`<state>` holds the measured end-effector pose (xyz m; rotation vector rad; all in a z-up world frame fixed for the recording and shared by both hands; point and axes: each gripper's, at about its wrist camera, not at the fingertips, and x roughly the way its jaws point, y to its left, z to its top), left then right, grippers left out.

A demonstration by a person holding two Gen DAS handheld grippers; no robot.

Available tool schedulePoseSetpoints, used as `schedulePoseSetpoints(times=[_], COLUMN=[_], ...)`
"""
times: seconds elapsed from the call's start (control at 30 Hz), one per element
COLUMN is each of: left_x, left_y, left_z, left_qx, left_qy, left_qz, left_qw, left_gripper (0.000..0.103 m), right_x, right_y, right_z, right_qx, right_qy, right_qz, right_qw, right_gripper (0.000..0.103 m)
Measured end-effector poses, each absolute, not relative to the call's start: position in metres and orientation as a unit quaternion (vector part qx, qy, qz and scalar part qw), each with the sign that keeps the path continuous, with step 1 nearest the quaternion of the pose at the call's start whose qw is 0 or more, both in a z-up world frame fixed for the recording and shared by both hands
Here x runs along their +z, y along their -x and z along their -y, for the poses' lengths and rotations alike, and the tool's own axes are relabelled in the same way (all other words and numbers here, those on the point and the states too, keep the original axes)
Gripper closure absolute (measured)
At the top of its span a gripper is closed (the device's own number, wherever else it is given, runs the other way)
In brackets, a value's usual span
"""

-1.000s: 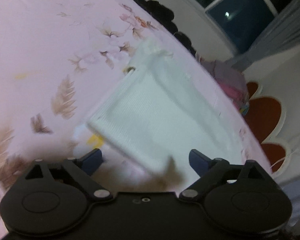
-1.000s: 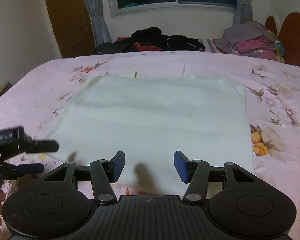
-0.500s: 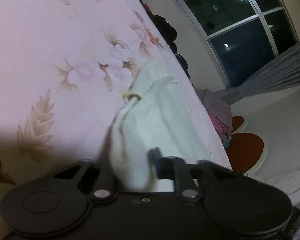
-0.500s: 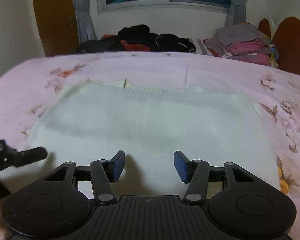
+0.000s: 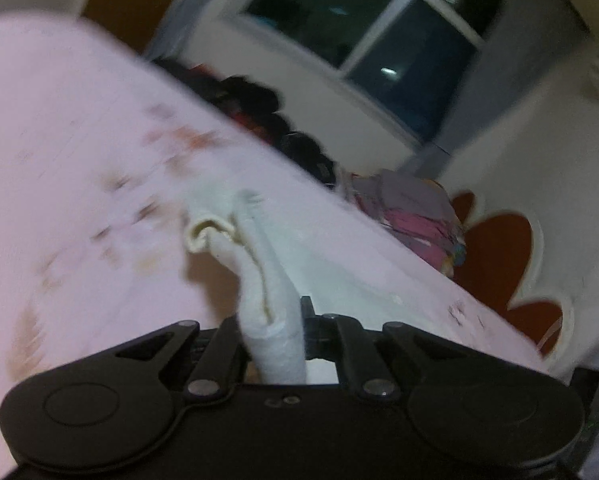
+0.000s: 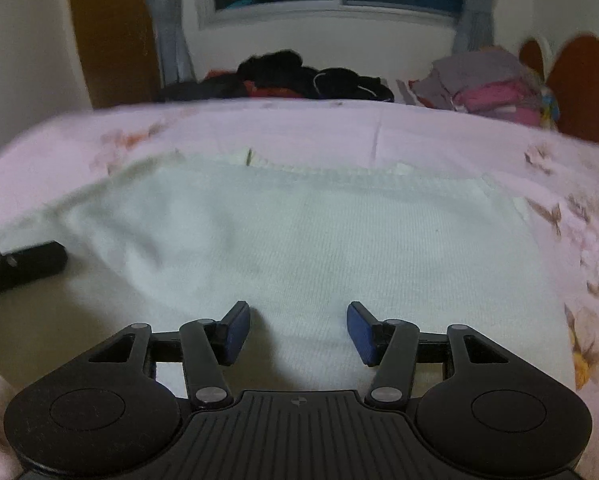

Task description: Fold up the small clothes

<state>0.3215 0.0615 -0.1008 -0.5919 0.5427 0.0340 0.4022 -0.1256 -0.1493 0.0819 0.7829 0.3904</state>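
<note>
White garment (image 5: 271,304) pinched in left tool (image 5: 273,340)

my left gripper (image 5: 273,320): matte black body | two round discs at 7 and 5 o'clock | silver screws on angled link arms || my right gripper (image 6: 298,330): same black frame | blue pads (image 6: 235,332) | ribbed centre plate with small emblem at 6 o'clock | silver pivot screws | triangular cut-outs

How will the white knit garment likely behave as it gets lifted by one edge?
Probably floppy: the white knit garment bunches and sags where the left tongs pinch it. Likely light, since one pinch raises that edge. Its ribbed weave probably grips rather than slips.
</note>
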Motion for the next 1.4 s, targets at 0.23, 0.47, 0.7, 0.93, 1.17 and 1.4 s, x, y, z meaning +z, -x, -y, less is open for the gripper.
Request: schedulePoseSetpoints(times=[0.23, 0.47, 0.7, 0.93, 1.17, 1.4], left_x=[-0.073, -0.122, -0.129, -0.116, -0.093, -0.094], left_y=[-0.353, -0.363, -0.33, -0.309, -0.33, -0.415], left_z=[0.045, 0.148, 0.181, 0.142, 0.06, 0.049], left_qx=[-0.084, -0.148, -0.194, -0.222, -0.118, -0.057], left_qy=[0.169, 0.036, -0.034, 0.006, 0.064, 0.074], left_qz=[-0.277, -0.364, -0.37, -0.39, -0.383, -0.378], left_qw=[0.942, 0.919, 0.908, 0.894, 0.914, 0.921], left_gripper=[0.096, 0.095, 0.071, 0.067, 0.06, 0.06], right_x=[-0.124, -0.12, -0.115, -0.111, -0.122, -0.137], right_y=[-0.383, -0.358, -0.346, -0.361, -0.386, -0.413], right_z=[0.215, 0.302, 0.33, 0.303, 0.27, 0.254], right_qx=[0.154, 0.095, 0.106, 0.17, 0.193, 0.192], right_qy=[-0.1, -0.126, -0.167, -0.174, -0.167, -0.161], right_qz=[-0.362, -0.37, -0.368, -0.373, -0.391, -0.405], right_qw=[0.914, 0.915, 0.909, 0.895, 0.884, 0.879], right_gripper=[0.049, 0.049, 0.049, 0.049, 0.049, 0.018])
